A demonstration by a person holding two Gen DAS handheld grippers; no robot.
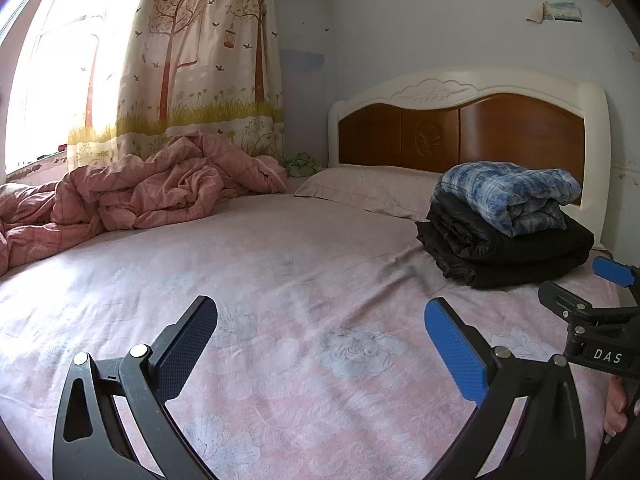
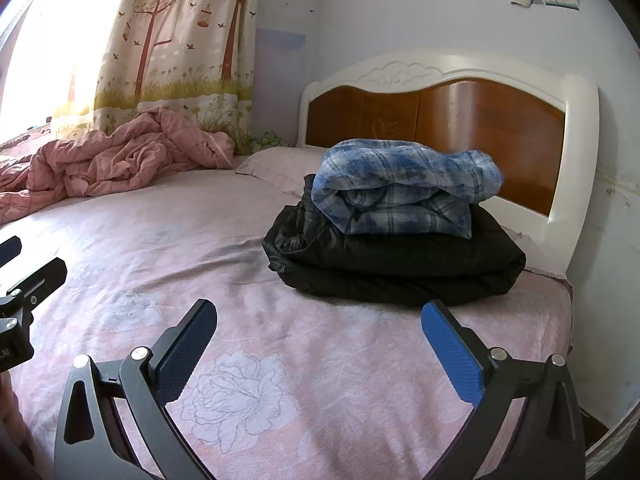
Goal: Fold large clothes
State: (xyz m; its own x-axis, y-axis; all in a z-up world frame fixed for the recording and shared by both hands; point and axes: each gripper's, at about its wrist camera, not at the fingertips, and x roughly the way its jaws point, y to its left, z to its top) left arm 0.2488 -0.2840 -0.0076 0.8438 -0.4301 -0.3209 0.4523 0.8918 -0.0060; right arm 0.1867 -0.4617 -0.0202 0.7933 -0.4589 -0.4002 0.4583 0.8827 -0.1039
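Observation:
A folded blue plaid garment lies on top of a folded black garment, stacked near the headboard on the right side of the bed. My left gripper hangs open above the pink floral sheet, empty, well short of the stack. My right gripper is open too and empty, its fingers just in front of the black garment. In the left wrist view the right gripper shows at the right edge. The left gripper shows at the left edge of the right wrist view.
A crumpled pink quilt is heaped at the far left by the curtained window. A pink pillow lies against the wood and white headboard. A hand shows at the right edge.

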